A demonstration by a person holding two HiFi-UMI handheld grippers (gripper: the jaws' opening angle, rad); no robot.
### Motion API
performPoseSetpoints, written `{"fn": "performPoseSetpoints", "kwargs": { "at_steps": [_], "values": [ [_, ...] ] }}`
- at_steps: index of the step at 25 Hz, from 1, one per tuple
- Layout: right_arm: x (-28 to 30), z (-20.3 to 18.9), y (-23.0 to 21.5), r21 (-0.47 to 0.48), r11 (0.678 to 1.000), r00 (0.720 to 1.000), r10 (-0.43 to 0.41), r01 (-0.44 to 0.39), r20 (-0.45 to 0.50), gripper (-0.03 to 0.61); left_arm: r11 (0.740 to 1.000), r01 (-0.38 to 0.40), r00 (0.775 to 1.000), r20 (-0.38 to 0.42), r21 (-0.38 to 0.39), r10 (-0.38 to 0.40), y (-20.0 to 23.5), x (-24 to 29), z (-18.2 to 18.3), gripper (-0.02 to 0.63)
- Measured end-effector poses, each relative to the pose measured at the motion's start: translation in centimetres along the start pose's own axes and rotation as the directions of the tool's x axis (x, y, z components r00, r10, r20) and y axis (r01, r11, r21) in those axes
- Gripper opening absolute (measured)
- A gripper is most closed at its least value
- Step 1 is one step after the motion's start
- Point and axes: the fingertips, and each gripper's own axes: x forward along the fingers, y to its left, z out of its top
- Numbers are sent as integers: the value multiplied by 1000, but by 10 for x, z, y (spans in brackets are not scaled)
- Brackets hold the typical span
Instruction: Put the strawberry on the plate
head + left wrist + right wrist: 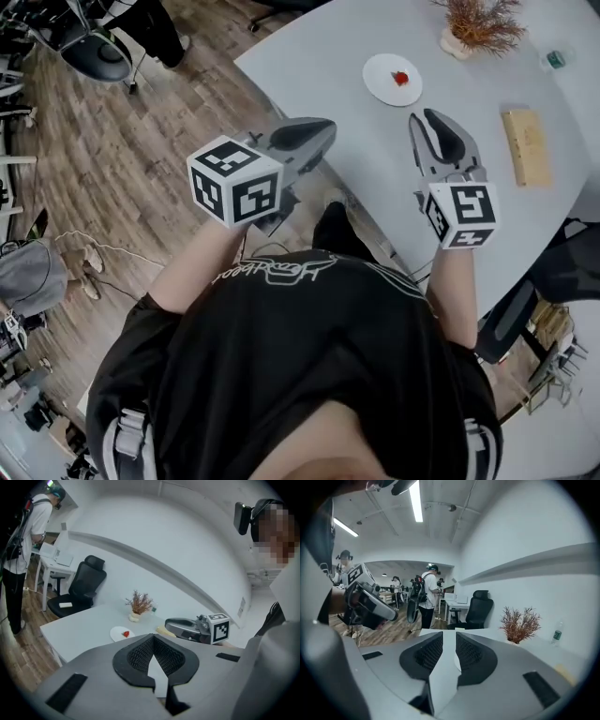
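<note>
— Left gripper (153,635) first: how do its 2 jaws stand?
— Brought together, with the ribbed pads (138,655) meeting at the tips and nothing between them. It is held in the air by the near edge of the table (375,178).
— And the right gripper (449,633)?
— Its 2 jaws stand apart by a narrow slit, and that slit is empty. It hangs above the table's near part, pointing across the top, roughly level with the left gripper and to its right.
— Where is the strawberry (401,78)?
— It lies on the white plate (382,82), well ahead of both grippers' tips. That is forward and a little left of the right gripper, and forward and right of the left gripper. Neither gripper touches it.
— What else sits around the grippers?
— 1 wooden block (525,145) lies flat on the table, just right of the right gripper. 1 dried plant (480,26) in a small pot stands beyond the plate, farther from the grippers. 1 small bottle (555,58) stands to the right of that plant.
</note>
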Motion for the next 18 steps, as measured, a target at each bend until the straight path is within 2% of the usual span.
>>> {"fn": "performPoseSetpoints", "kwargs": {
  "at_steps": [5,10,18],
  "values": [
    [-59,13,55,-10,1000,999,18,-18,26,55,998,45,999,23,49,-46,-50,-39,-1,6],
    [-101,23,97,67,992,992,98,-103,82,30,994,86,995,45,69,-89,-88,-68,-7,6],
    [-141,25,129,148,974,979,151,-171,135,16,996,81,994,68,48,-85,-111,-100,-26,6]
  ]
}}
